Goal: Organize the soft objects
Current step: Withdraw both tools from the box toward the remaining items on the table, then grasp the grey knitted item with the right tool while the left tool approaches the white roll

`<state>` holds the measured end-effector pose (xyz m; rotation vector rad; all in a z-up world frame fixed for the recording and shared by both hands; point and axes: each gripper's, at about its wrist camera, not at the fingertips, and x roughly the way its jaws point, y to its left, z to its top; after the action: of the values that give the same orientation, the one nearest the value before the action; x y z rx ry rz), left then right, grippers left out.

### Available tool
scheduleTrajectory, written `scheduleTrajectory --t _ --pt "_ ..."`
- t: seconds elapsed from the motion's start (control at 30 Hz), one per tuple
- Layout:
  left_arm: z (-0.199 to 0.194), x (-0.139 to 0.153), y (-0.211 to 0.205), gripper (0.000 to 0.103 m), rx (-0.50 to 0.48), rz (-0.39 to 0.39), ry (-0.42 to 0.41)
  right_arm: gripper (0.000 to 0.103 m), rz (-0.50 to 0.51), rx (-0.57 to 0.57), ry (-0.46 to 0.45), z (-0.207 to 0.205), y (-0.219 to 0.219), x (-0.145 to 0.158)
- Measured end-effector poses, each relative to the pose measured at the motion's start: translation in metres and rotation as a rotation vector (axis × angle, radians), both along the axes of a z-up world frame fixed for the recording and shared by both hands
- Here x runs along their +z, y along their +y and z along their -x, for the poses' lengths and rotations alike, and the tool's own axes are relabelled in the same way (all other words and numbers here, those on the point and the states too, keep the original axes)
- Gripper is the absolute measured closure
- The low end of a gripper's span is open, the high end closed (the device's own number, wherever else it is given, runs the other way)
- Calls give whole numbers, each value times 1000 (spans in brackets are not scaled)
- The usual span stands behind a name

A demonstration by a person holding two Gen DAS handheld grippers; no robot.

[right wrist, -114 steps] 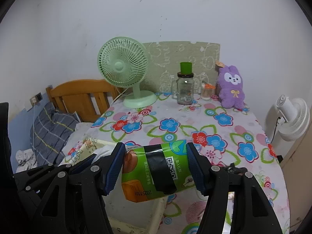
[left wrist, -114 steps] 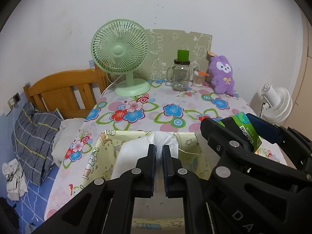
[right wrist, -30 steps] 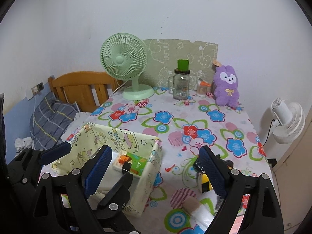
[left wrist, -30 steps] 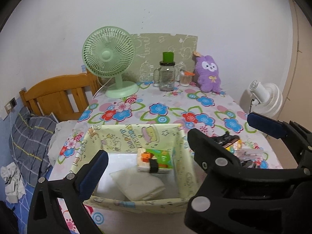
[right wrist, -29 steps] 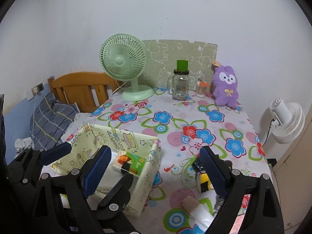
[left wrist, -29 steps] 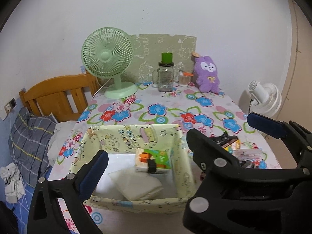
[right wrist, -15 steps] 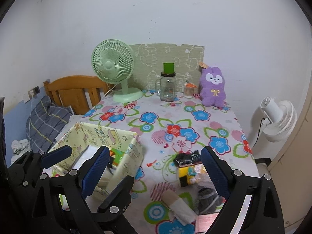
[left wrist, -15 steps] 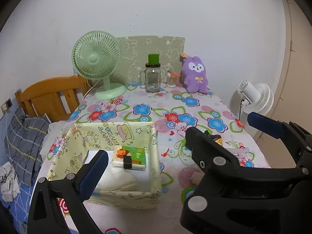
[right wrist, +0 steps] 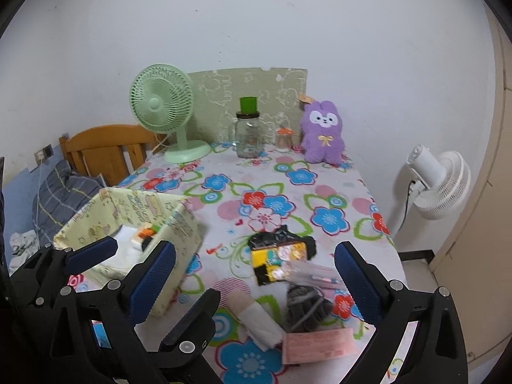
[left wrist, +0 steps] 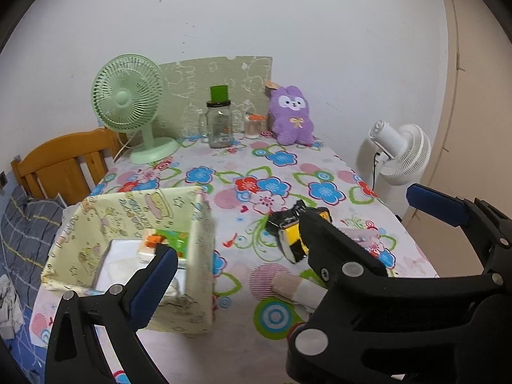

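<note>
While a plaid pillow [right wrist: 60, 188] is lying at the far left beside a wooden headboard [right wrist: 105, 147], a pale yellow box [right wrist: 179, 224] is sitting on the left part of the floral table [right wrist: 224, 188], holding a white pack [right wrist: 126, 235] and a green pack [left wrist: 171, 236]. Over the box's near corner the left gripper [right wrist: 137, 259] is hanging with jaws wide and nothing between them. Behind it, along the wall, a green fan [right wrist: 161, 104], a jar [right wrist: 247, 139] and a purple plush [right wrist: 322, 132] are standing in a row. Right of the box, the right gripper [right wrist: 256, 275] is spreading its jaws wider, gripping nothing; seen between its fingers, loose things are lying on the cloth: a black-and-yellow packet [right wrist: 278, 259], a clear sleeve [right wrist: 312, 273] just beside it, a grey knitted piece [right wrist: 304, 304], a beige-and-white roll [right wrist: 252, 316] and a pink pack [right wrist: 316, 342] nearest the camera. At the far right, off the table, a white fan [right wrist: 443, 184] is standing.
</note>
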<state>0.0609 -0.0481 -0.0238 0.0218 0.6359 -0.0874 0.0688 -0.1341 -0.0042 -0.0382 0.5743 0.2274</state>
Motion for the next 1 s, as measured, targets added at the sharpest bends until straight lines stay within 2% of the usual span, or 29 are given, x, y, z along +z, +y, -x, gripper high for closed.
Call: scheduleTrajectory --t 0.27,0.5,0.63,1.0 --pt "1 -12 -19 0 -17 -12 -9 2 -19 -26 -11 3 -22 -16" --pt "-5 -29 -32 1 -57 -8 29 2 -5 -57 -29 4 -35 -28" --pt "-9 -42 -37 1 -65 -15 59 2 -16 -57 17 -2 -41 -43" --pt "-21 -74 -43 1 -66 -19 136 2 -4 -78 64 -12 -50 -74"
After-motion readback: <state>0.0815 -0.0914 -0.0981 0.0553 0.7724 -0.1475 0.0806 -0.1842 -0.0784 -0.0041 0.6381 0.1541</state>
